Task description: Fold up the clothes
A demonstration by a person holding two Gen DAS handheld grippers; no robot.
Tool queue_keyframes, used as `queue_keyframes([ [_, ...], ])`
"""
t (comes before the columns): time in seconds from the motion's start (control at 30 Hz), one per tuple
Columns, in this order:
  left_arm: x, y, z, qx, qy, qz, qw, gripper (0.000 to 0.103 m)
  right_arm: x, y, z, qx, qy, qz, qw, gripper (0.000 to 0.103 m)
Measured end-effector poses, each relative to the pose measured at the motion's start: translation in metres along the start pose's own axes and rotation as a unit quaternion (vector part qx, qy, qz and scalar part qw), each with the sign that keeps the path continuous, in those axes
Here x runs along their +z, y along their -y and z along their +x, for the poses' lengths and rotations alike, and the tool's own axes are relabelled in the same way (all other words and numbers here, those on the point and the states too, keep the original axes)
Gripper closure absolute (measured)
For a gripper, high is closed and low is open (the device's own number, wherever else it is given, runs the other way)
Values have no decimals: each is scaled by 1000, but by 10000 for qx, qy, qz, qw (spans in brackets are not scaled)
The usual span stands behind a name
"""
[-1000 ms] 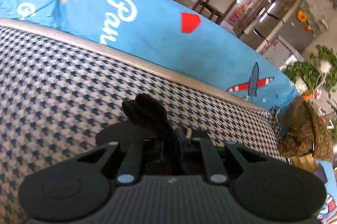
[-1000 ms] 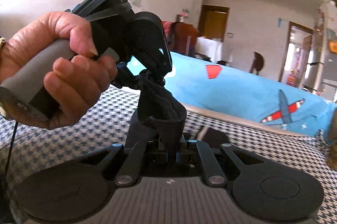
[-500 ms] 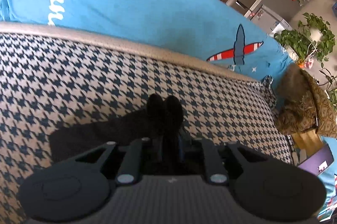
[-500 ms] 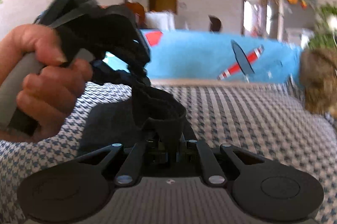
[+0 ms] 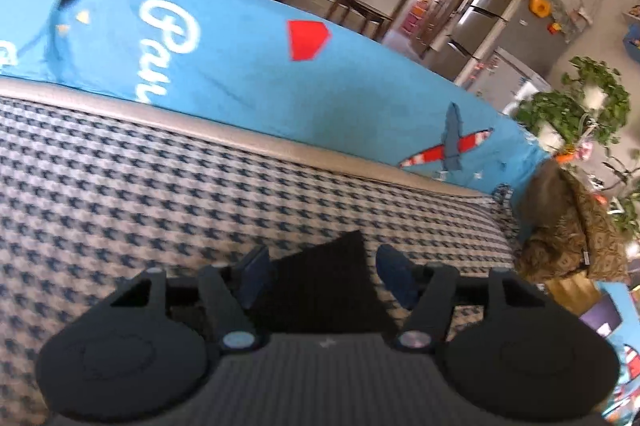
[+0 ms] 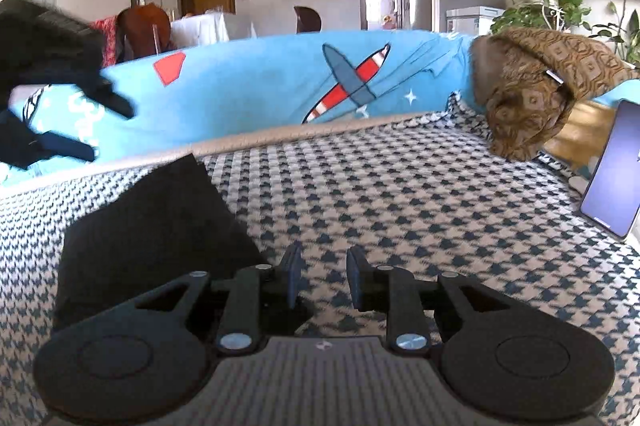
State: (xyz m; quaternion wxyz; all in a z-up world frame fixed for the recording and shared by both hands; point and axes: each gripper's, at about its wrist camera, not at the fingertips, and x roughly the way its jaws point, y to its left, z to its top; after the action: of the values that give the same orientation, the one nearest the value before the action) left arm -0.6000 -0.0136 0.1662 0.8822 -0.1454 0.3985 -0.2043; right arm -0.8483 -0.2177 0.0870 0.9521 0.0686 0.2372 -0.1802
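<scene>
A black garment (image 6: 152, 226) lies folded flat on the houndstooth cover (image 6: 400, 218). In the left wrist view the black garment (image 5: 328, 286) shows one corner pointing away, under and between the spread fingers of my left gripper (image 5: 324, 266), which is open and lifted off it. My right gripper (image 6: 322, 278) is open too, over bare cover just right of the garment, nothing between its fingers. The left gripper (image 6: 52, 118) appears blurred at the left edge of the right wrist view, above the garment.
A blue printed blanket (image 5: 260, 66) drapes the sofa back. A brown patterned cushion (image 6: 532, 94) sits at the right end, and a lit tablet (image 6: 612, 166) leans beside it. Chairs, a fridge and plants stand in the room behind.
Both grippers were shut on the black garment, holding it up. Now both have opened and let go. The garment lies flat, and the grippers have drawn back from it.
</scene>
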Motion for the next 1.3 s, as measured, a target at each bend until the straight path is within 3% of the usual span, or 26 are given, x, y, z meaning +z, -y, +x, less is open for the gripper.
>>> queue_keyframes([
  [0.23, -21, -46, -9, 376, -359, -263, 9983, 40, 18, 1, -15, 1083, -90, -263, 9937, 79],
  [0.4, -36, -65, 7, 563, -744, -363, 9950, 40, 12, -13, -18, 2034, -307, -606, 9767, 79],
  [0.57, -47, -67, 22, 558, -993, -374, 9928, 40, -4, -33, -19, 2684, -526, -751, 9589, 79],
  [0.8, -54, -62, 40, 587, -1099, -306, 9917, 43, -16, -56, -21, 3051, -620, -1138, 9435, 79],
  [0.97, -54, -61, 52, 674, -1008, -151, 9925, 46, -22, -74, -18, 3075, -603, -1484, 9380, 79],
  [1.17, -50, -58, 62, 837, -910, 79, 9923, 48, -39, -85, -7, 2902, -1156, -1921, 9303, 86],
  [1.3, -47, -56, 67, 879, -856, 158, 9923, 48, -45, -81, -9, 2915, -1220, -1984, 9278, 86],
])
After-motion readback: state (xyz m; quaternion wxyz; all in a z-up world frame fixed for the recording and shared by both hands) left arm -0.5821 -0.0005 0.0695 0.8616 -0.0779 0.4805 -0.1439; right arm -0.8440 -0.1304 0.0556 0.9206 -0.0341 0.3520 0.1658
